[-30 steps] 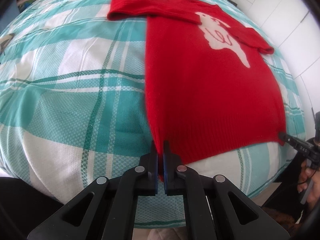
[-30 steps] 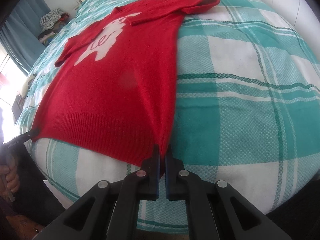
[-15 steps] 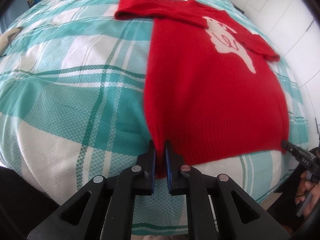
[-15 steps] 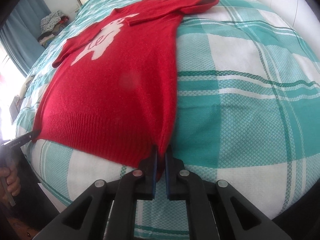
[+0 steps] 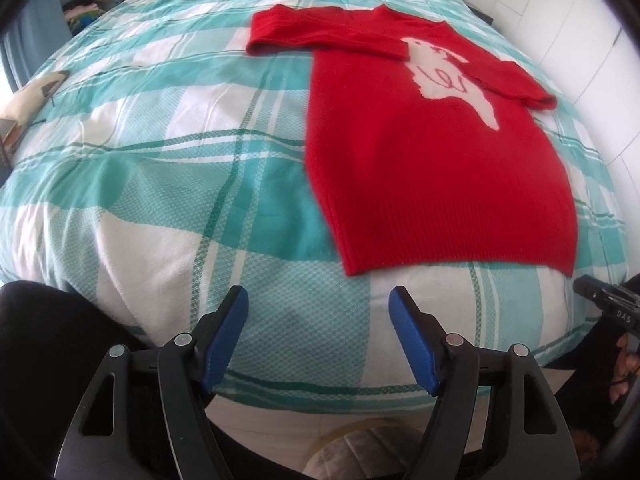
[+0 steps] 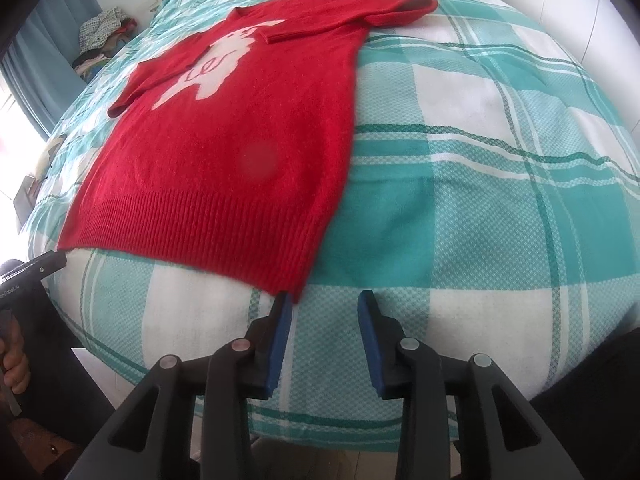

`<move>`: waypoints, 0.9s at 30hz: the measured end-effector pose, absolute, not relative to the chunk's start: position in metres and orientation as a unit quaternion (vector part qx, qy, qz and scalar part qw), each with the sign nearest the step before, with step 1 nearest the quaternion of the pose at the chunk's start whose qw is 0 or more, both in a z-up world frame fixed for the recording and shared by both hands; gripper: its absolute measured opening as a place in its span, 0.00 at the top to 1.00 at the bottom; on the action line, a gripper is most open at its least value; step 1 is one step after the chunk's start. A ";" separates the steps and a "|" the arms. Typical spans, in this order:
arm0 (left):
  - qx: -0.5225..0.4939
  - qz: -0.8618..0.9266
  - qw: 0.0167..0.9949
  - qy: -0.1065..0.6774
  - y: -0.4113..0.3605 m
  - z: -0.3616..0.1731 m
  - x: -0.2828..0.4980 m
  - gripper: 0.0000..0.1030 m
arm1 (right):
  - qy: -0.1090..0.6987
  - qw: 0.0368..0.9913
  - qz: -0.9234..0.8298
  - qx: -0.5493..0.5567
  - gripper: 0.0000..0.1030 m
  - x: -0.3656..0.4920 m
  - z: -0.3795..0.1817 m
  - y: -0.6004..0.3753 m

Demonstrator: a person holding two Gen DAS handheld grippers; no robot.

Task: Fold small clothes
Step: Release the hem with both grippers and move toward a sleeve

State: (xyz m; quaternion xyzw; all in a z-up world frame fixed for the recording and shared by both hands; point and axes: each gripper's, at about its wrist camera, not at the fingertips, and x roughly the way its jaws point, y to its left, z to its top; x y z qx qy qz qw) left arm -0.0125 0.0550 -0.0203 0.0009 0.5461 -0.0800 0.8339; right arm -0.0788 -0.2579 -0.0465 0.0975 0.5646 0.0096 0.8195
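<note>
Sweater [image 5: 432, 168] was laid flat on the checked bedspread [image 5: 160, 168], released at the hem.

Left gripper [image 5: 318, 300] was held wide apart below the left hem corner; right gripper [image 6: 325, 300] was spread beside the right corner, nothing gripped.

Bed [image 5: 168, 184] covered by teal-and-white plaid spread. White panelled wall [image 5: 580, 28] seen at one side. Blue curtain [image 6: 52, 36] hung by bright window; clothes pile [image 6: 100, 36] heaped nearby. Daylight cast across room.
</note>
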 end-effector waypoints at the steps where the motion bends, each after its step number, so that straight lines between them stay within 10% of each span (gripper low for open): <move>1: -0.003 -0.078 0.836 0.543 0.059 -0.015 -0.013 0.27 | 0.569 0.817 0.011 0.096 0.63 -0.082 -0.044 -0.259; 15: -0.100 -0.033 0.942 0.319 0.073 0.061 0.083 0.09 | 0.402 0.904 0.047 -0.134 0.39 0.026 0.087 -0.263; 27: -0.100 0.036 0.925 0.364 0.091 0.022 0.103 0.10 | 0.442 0.870 0.127 -0.179 0.39 0.200 -0.030 -0.183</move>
